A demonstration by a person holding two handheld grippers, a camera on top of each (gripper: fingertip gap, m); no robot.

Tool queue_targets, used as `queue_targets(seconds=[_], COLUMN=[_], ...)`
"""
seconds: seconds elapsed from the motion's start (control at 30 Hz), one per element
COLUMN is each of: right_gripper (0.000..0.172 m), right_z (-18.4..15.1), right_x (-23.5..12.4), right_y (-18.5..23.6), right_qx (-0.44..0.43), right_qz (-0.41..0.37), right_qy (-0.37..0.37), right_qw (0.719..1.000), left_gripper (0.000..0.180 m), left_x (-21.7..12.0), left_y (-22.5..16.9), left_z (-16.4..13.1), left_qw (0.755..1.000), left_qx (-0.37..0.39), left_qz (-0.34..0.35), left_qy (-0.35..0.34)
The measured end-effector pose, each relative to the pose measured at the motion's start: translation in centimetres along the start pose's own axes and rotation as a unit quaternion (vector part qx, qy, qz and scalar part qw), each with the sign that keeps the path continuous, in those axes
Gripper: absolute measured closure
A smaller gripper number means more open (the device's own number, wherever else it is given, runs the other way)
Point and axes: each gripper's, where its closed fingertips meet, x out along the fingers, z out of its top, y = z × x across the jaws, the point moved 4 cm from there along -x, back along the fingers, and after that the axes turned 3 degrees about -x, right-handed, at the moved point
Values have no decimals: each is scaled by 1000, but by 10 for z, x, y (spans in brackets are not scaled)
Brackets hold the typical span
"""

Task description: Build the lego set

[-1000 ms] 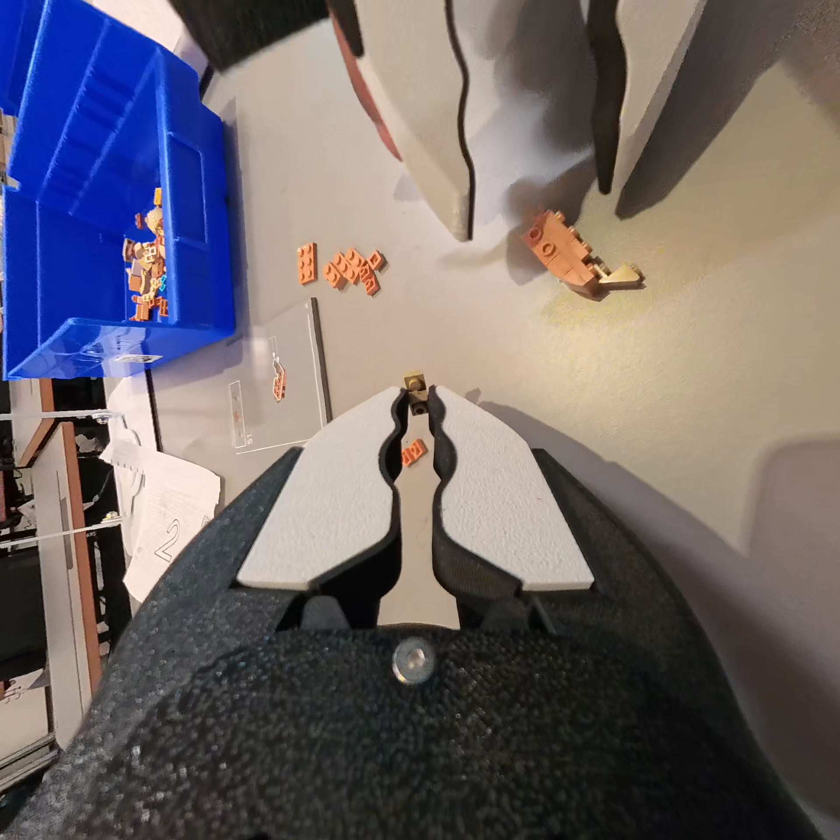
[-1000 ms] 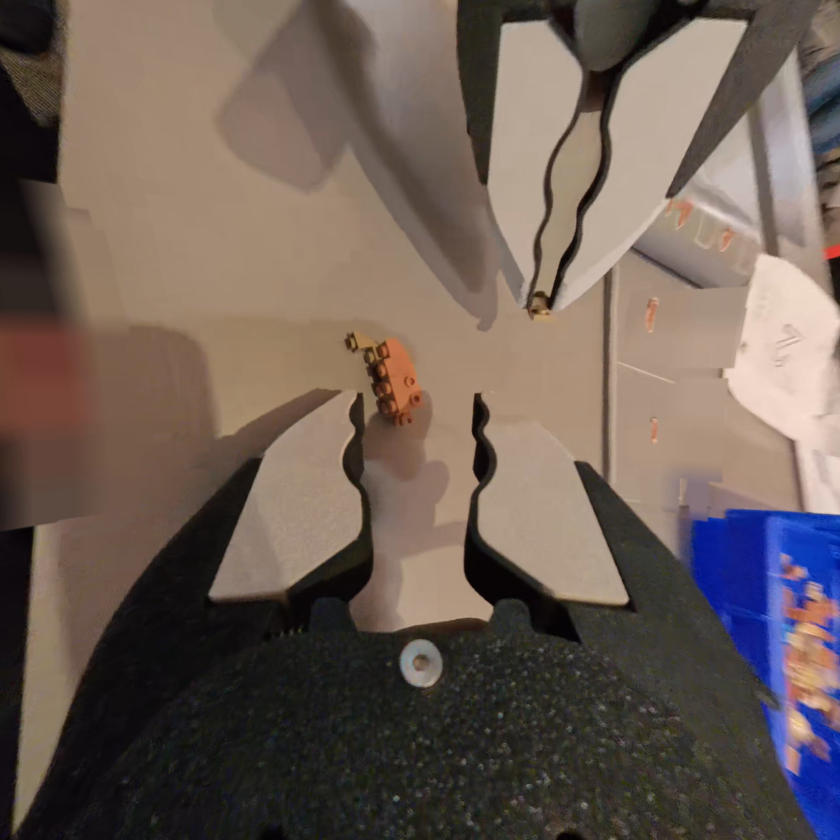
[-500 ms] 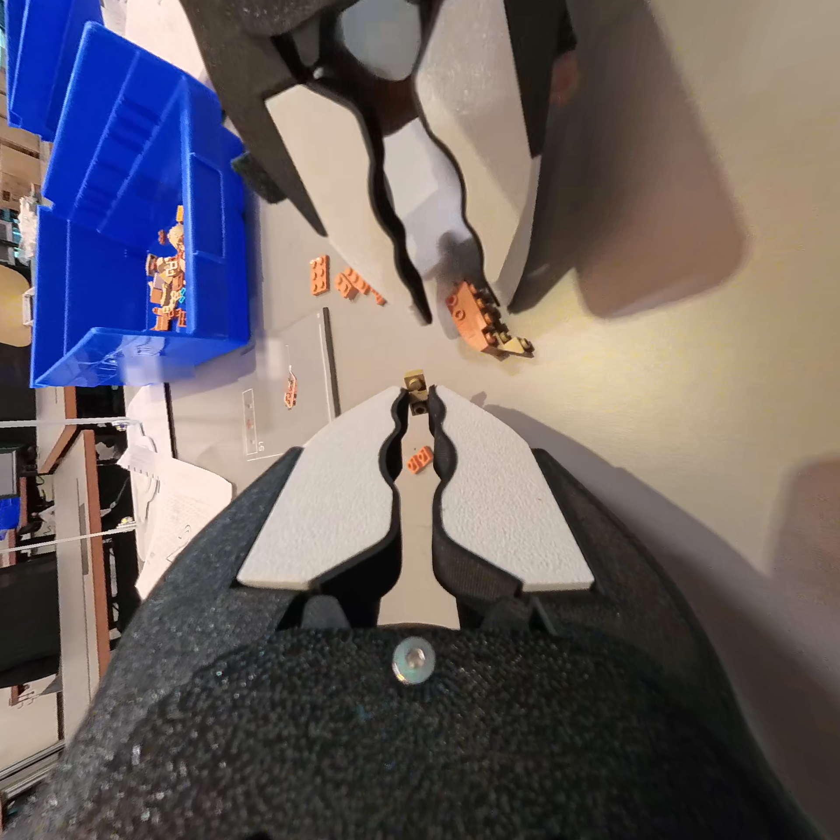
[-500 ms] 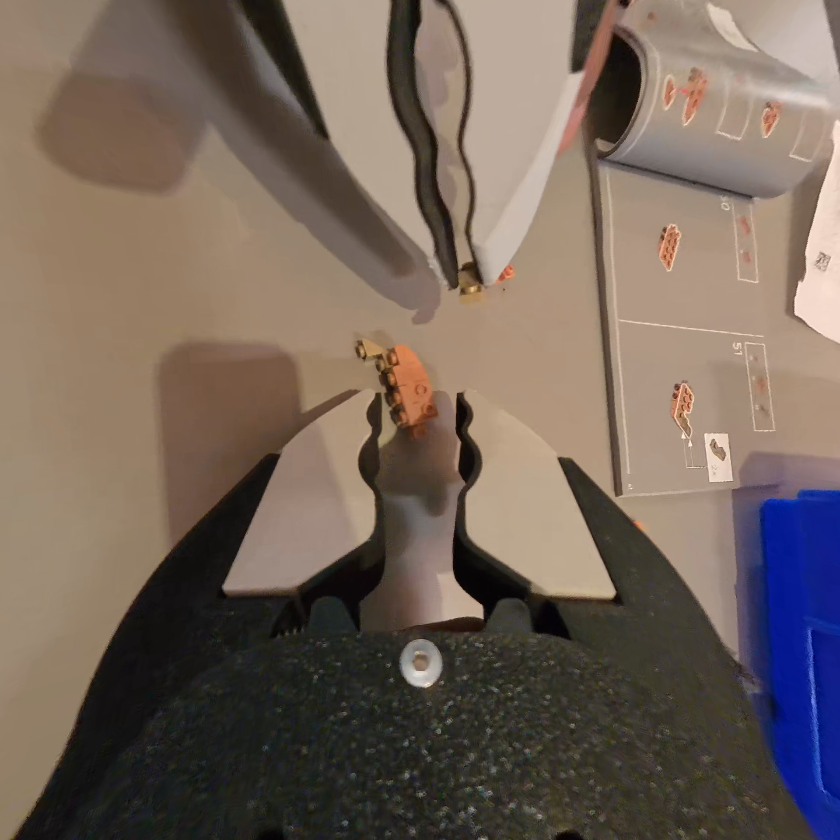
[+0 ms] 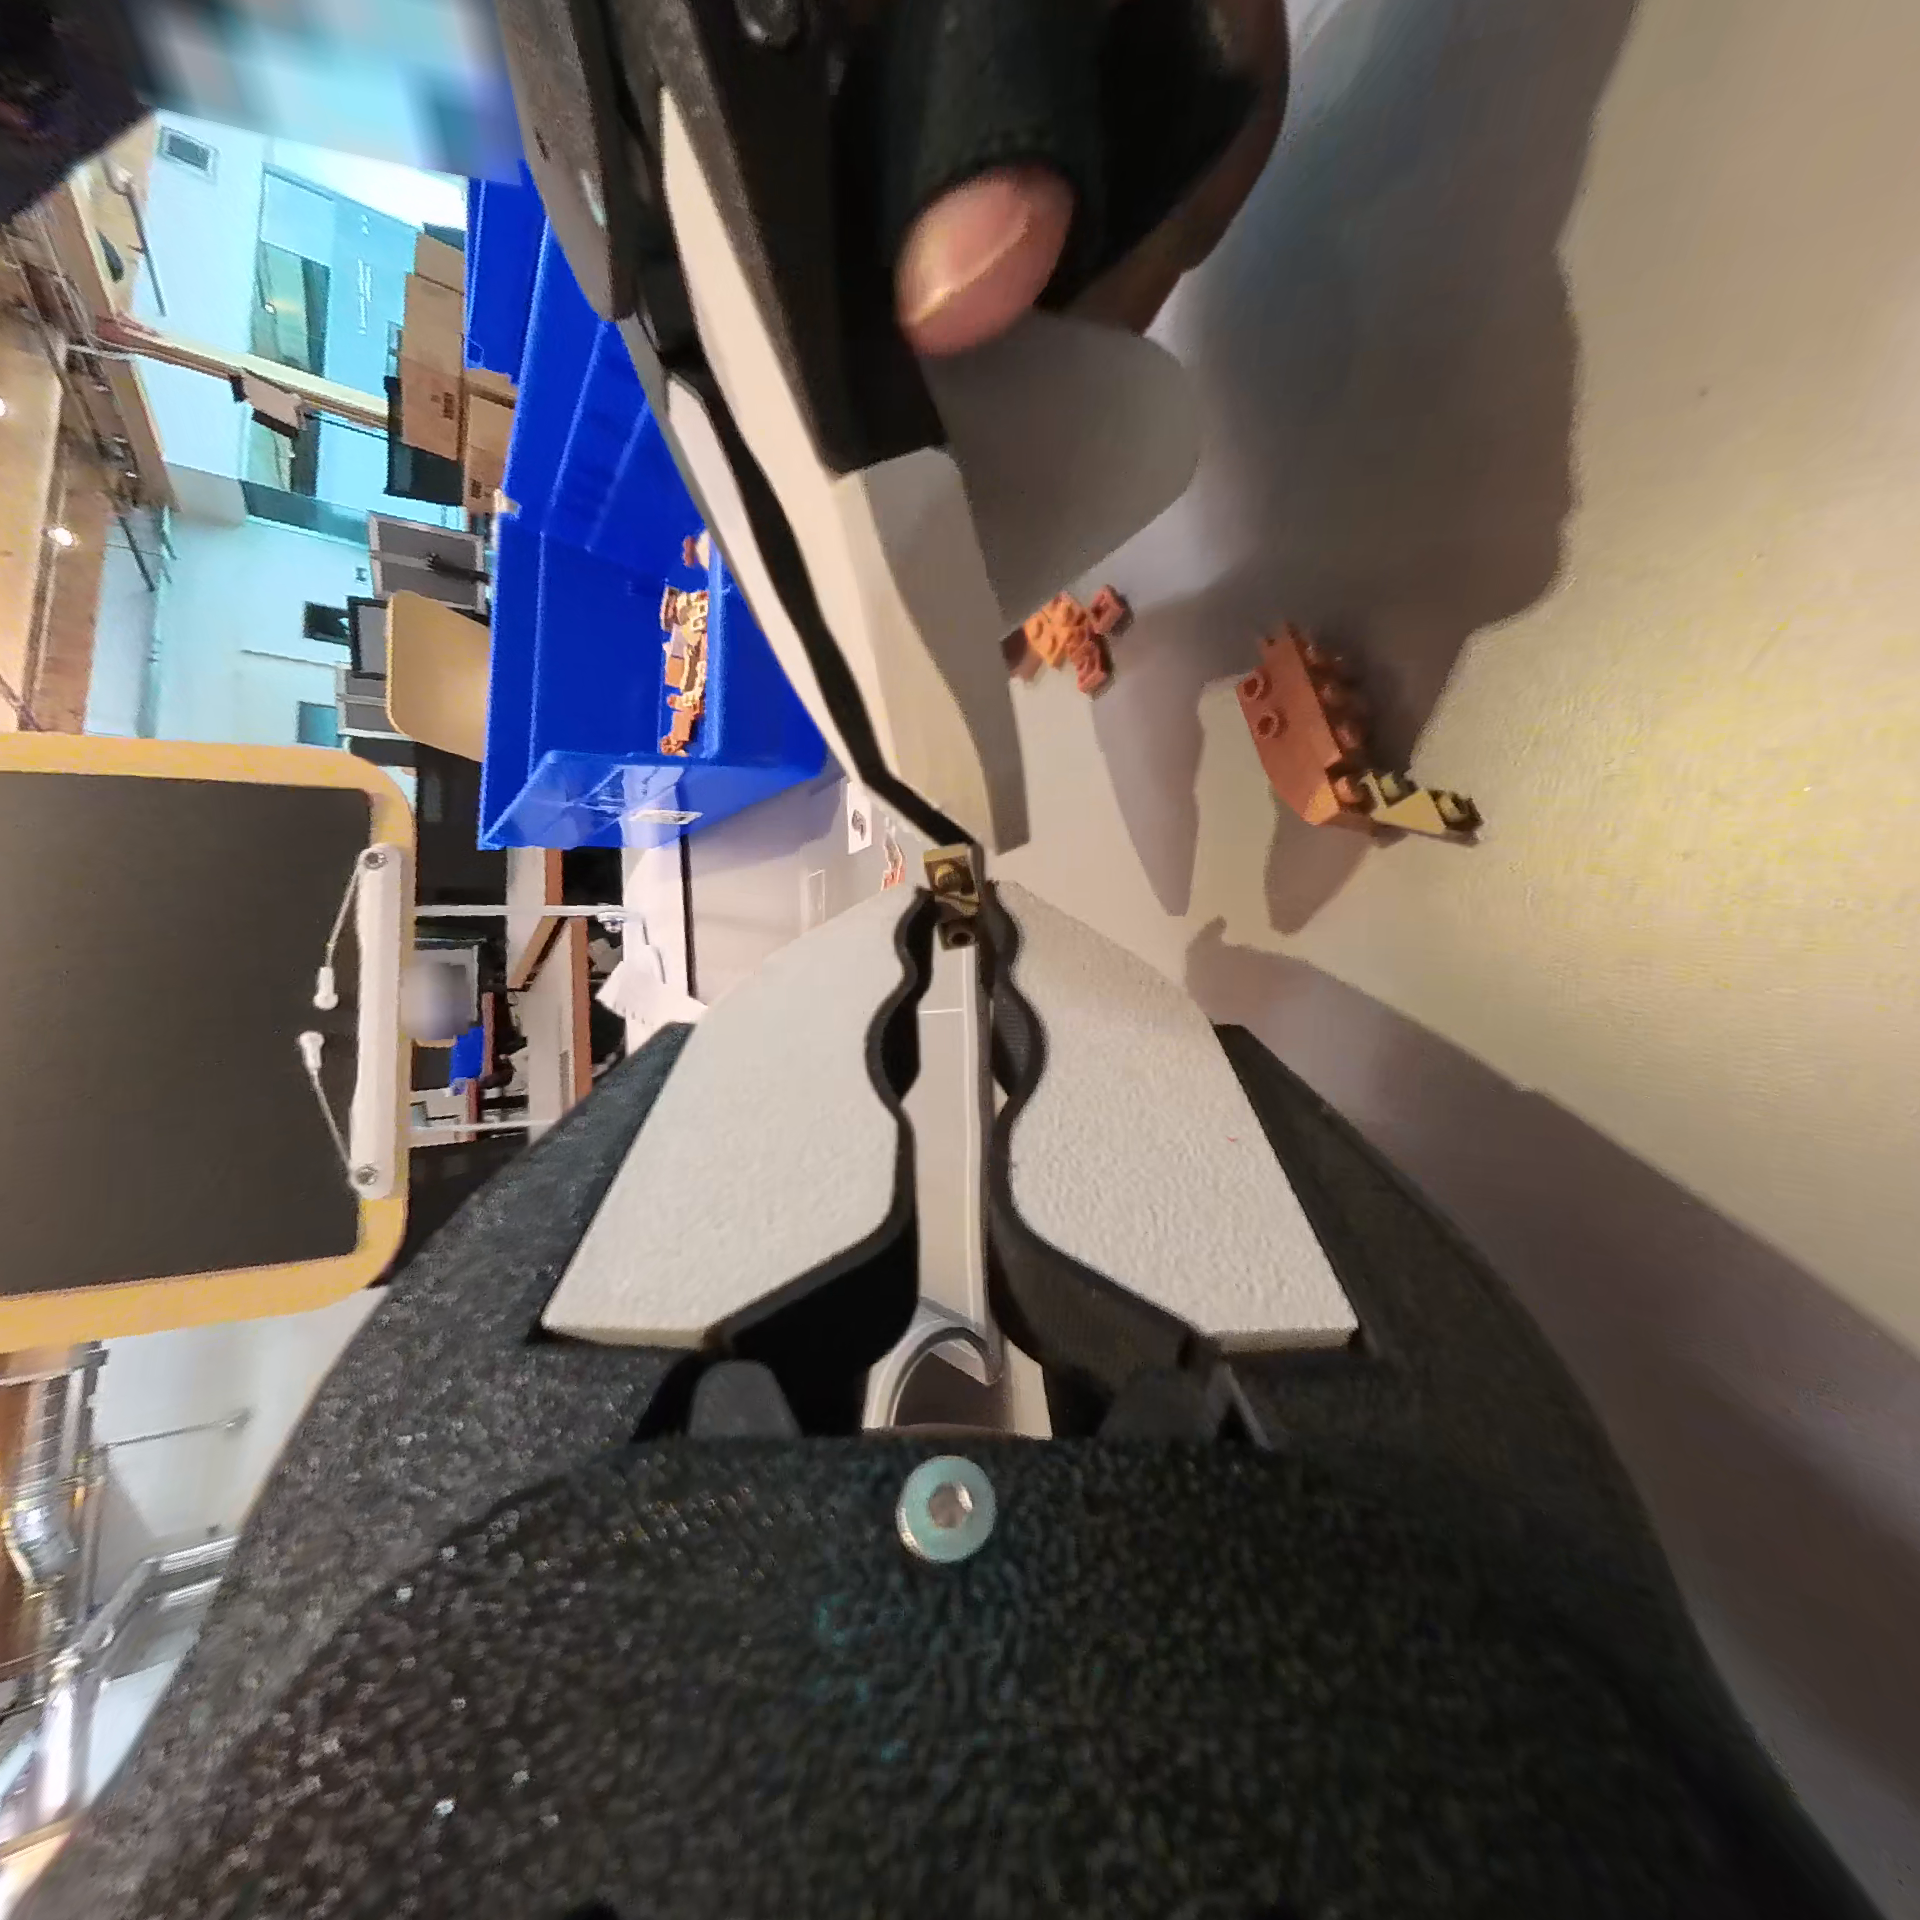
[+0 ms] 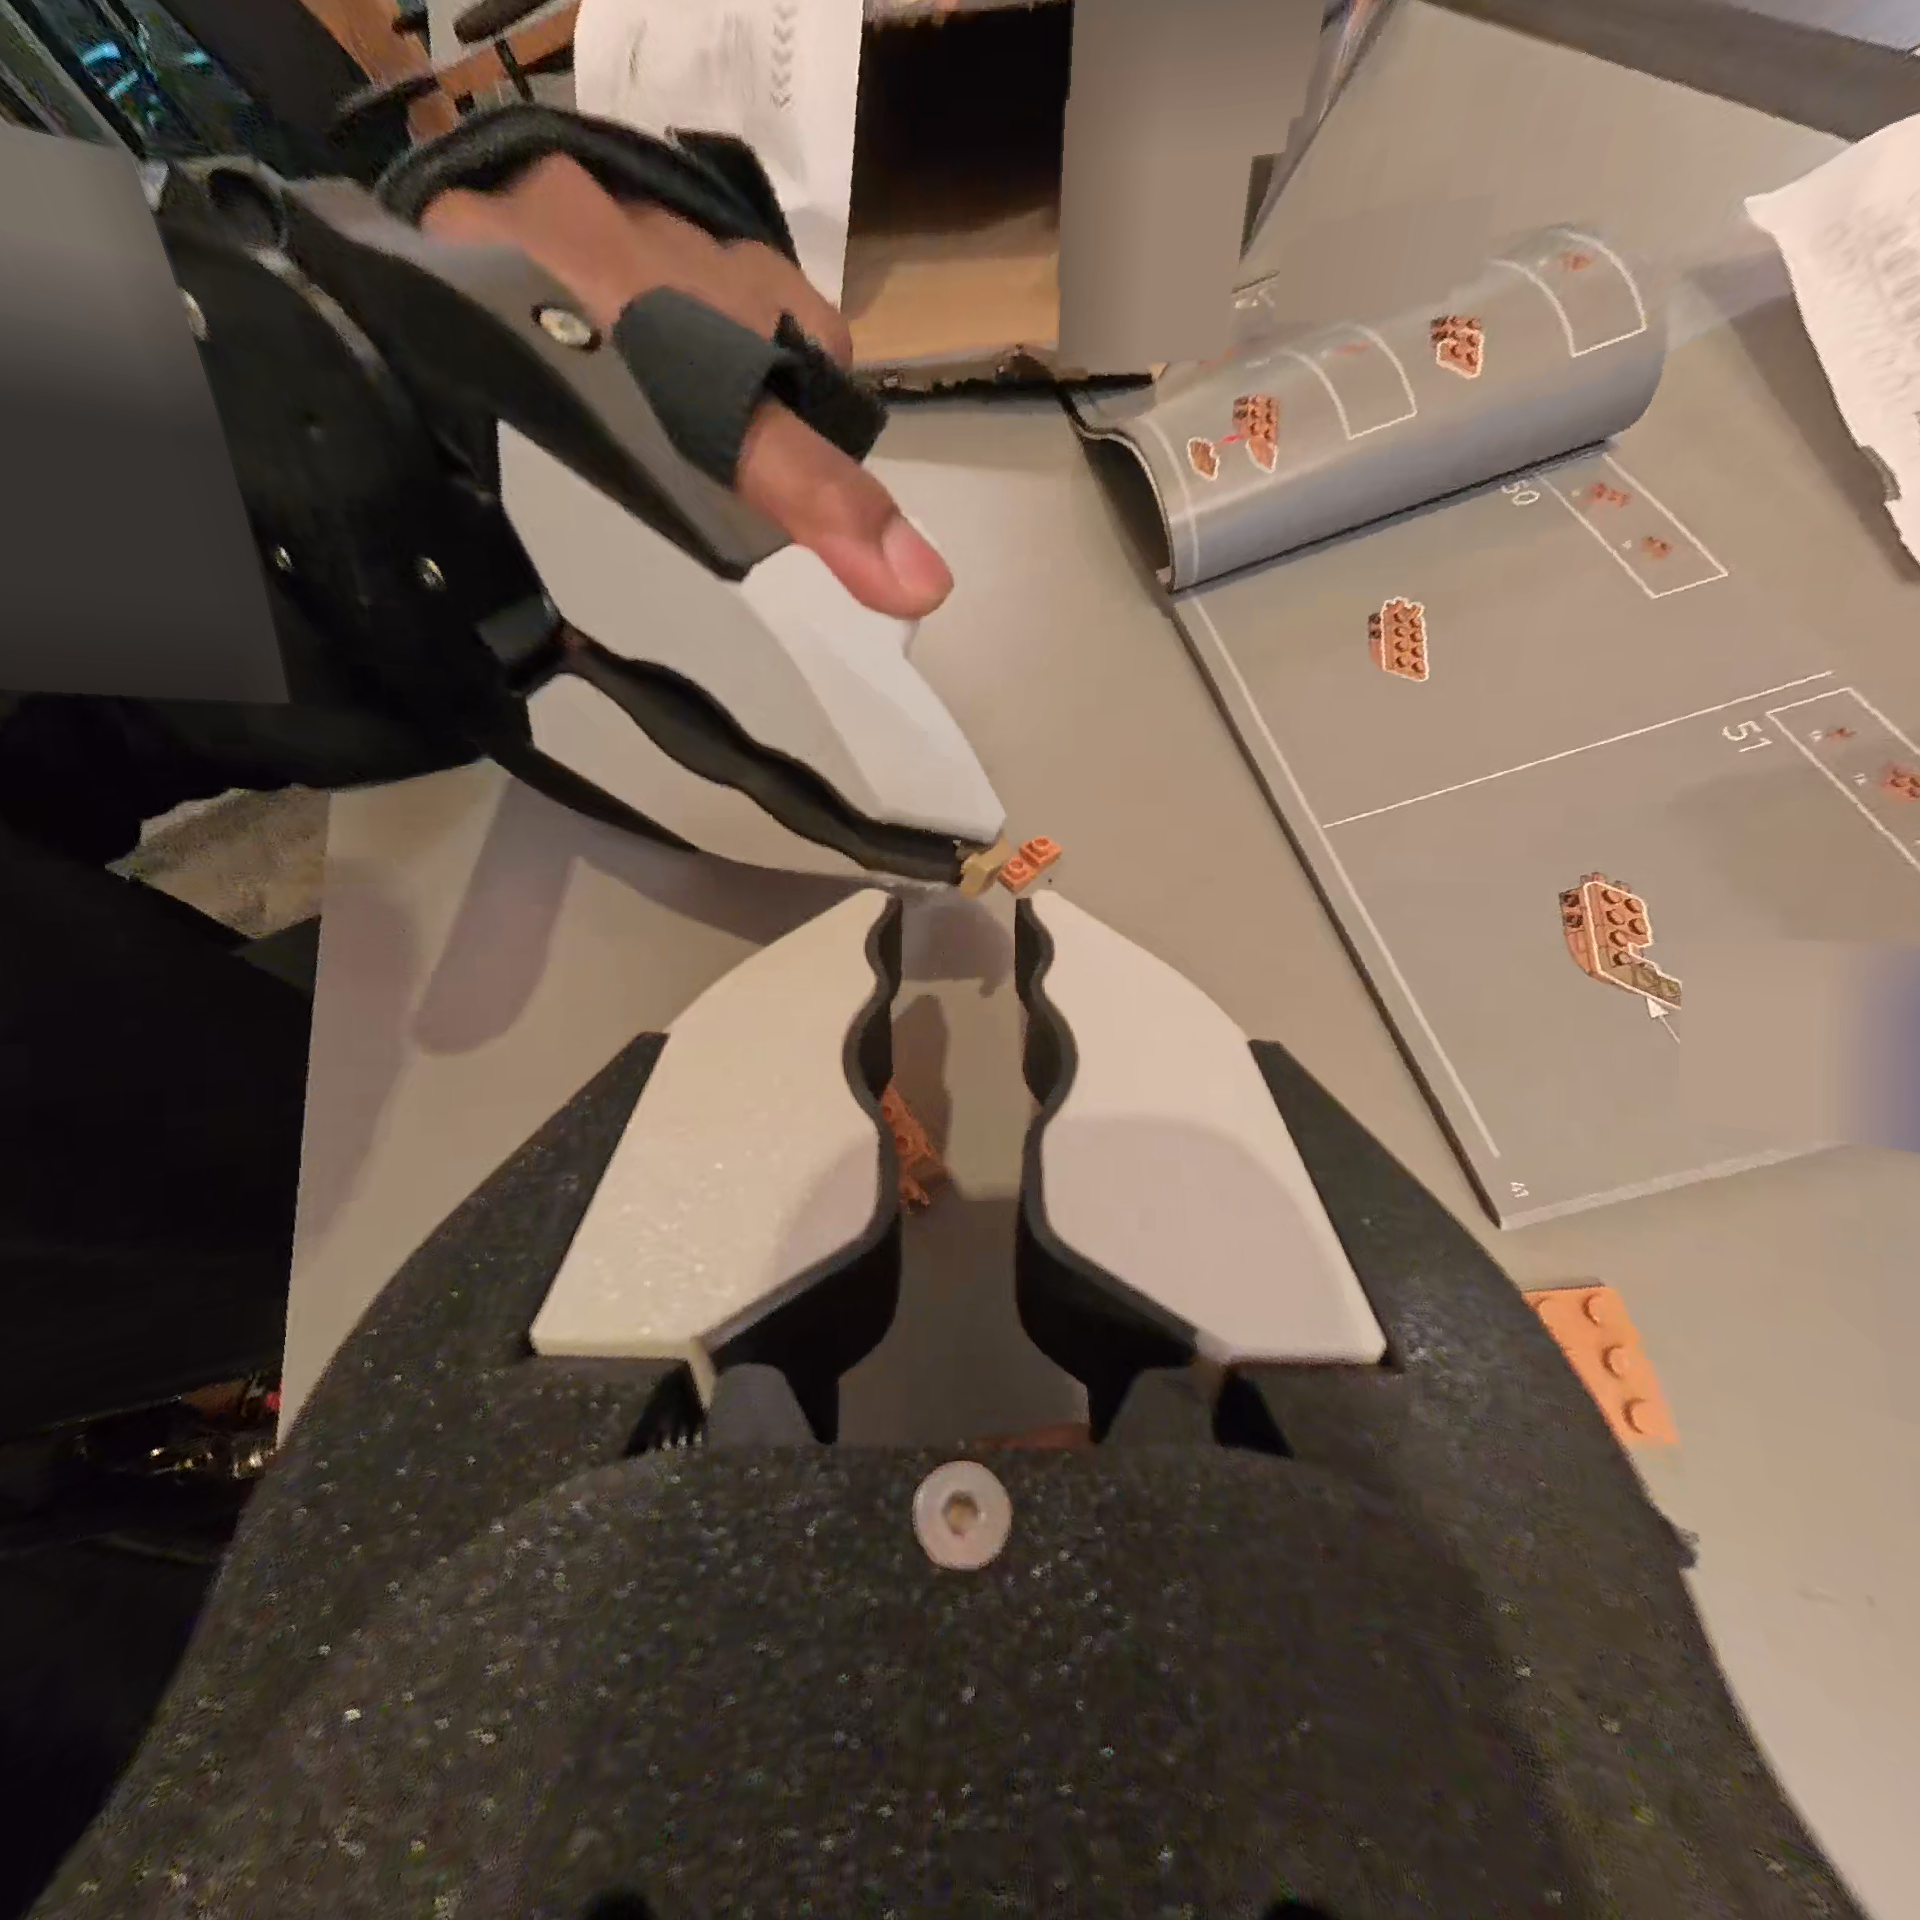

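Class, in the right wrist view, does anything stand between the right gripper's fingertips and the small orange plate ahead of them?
Nothing visible lies directly between the right gripper and the orange plate. The left gripper, clamping a tan piece, sits close beside the plate.

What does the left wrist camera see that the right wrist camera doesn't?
Only the left wrist view shows the blue bin with small bricks inside, and the brown brick model lying on the table.

Only the right wrist view shows the open instruction booklet, a flat orange plate and the gloved hand holding the left gripper.

Both show the small tan brick pinched at the left gripper's tips, and the right gripper, its fingers apart.
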Motion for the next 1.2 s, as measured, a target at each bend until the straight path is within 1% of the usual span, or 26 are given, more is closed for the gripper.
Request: queue_targets(seconds=[0.17,0.3,0.57,0.67,0.77,0.87,0.93,1.1,1.17,1.2], right_gripper=[156,164,166,167,167,167,167,167,167,167], right_z=[-2,-5,-8,-7,-8,-8,-8,-9,-9,-9], right_x=[1,3,2,-1,-3,-4,-4,-4,-3,-3], right_y=[-3,-1,3,6,7,11,15,26,29,30], right_qx=[10,19,3,-20,-69,-98,-123,-158,-168,-172], right_qz=[2,18,30,36,24,29,35,58,63,65], right_qy=[-7,-8,-12,-17,-16,-19,-25,-37,-42,-42], right_qw=[1000,1000,999,999,997,995,991,985,983,982], left_gripper=[173,173,172,170,165,163,157,156,159,164], left_x=[2,2,-2,-7,-14,-19,-20,-21,-22,-23], left_y=[-3,-5,-9,-8,-7,-3,-6,-8,-11,-12], left_z=[3,4,7,9,10,12,11,12,13,14], left_qw=[1000,999,998,998,991,976,961,942,940,939], left_qx=[25,45,56,24,-58,-132,-181,-229,-229,-227], left_qz=[6,8,-8,-29,-81,-117,-164,-200,-209,-212], left_qy=[3,4,-25,-54,-95,-128,-132,-141,-144,-147])
